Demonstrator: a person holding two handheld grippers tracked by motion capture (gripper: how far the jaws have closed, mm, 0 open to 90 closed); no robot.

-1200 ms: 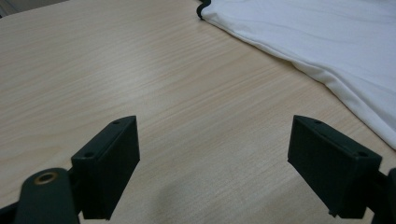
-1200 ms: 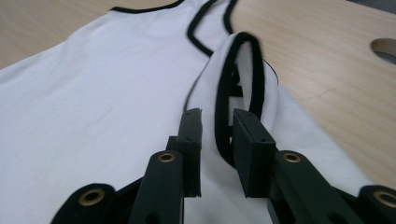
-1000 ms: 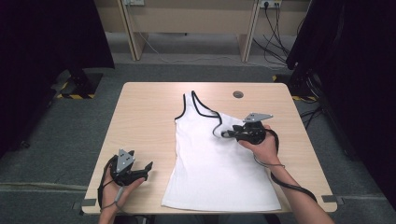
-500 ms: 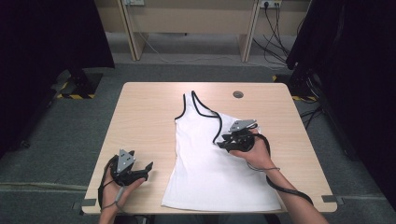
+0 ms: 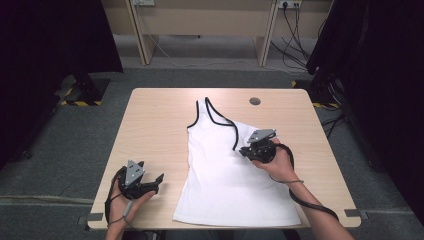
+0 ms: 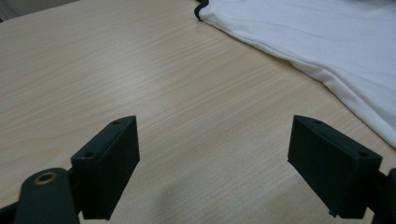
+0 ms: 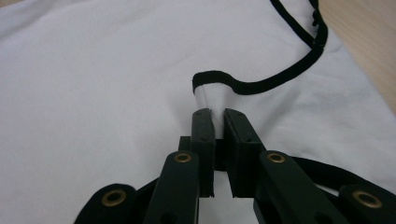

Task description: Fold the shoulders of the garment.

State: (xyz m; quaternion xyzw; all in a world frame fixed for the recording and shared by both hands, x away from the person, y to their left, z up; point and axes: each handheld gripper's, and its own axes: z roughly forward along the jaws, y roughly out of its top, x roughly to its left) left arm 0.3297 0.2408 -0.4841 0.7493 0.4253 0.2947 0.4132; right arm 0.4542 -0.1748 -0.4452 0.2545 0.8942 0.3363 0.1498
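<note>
A white tank top (image 5: 230, 180) with black trim lies flat on the wooden table (image 5: 160, 120), hem toward the person. My right gripper (image 5: 242, 150) rests on its right shoulder area. Its jaws have just been closing and are now shut on a folded bit of the black-trimmed edge (image 7: 212, 80), with white fabric pinched between the pads of the right gripper (image 7: 217, 116). My left gripper (image 5: 158, 179) sits at the table's near left, apart from the shirt. In the left gripper view, the left gripper (image 6: 215, 163) stands open over bare wood, with the tank top (image 6: 327, 42) to its upper right.
A round cable hole (image 5: 255, 101) sits near the table's far edge. Bare tabletop stretches left of the shirt. Desk legs and cables (image 5: 295, 30) stand on the floor beyond, and dark curtains flank both sides.
The right hand slid a little toward the shirt's middle, drawing the right strap inward over the fabric, and its jaws closed on the trimmed edge. The left hand stayed put.
</note>
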